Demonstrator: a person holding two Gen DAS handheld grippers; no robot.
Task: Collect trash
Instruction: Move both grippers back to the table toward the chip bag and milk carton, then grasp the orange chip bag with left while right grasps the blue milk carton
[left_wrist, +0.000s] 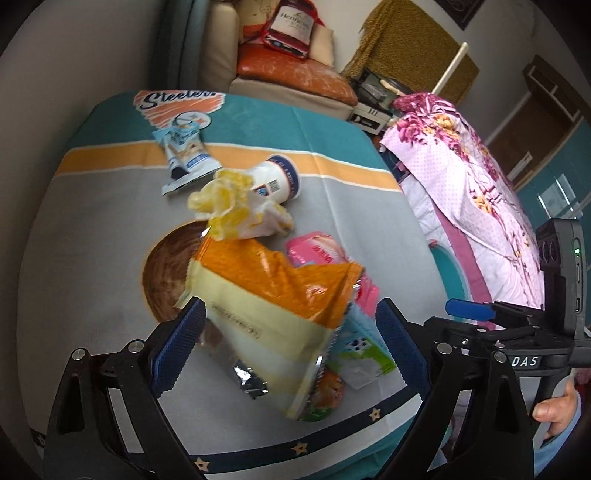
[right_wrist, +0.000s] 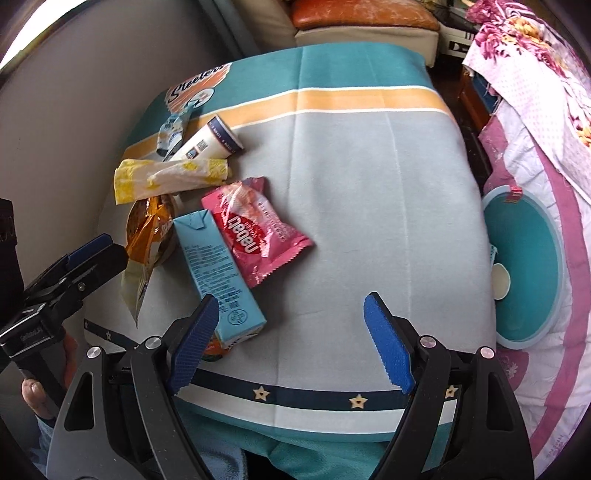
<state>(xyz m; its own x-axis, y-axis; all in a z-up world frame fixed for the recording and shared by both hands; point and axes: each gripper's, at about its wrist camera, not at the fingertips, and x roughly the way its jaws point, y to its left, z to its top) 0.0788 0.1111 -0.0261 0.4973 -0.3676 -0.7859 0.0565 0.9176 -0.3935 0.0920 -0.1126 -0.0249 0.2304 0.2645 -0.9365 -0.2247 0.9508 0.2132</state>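
Trash lies on a table covered by a grey and teal cloth. My left gripper is open, its jaws on either side of an orange and cream snack bag, which also shows in the right wrist view. Beside it lie a light blue drink carton, a pink wrapper, a crumpled yellow wrapper, a white cup and a small blue-white packet. My right gripper is open and empty over the cloth, right of the carton.
A teal bin with a small cup inside stands off the table's right edge, beside a floral pink quilt. A sofa with an orange cushion is behind the table. The table's front edge is right below both grippers.
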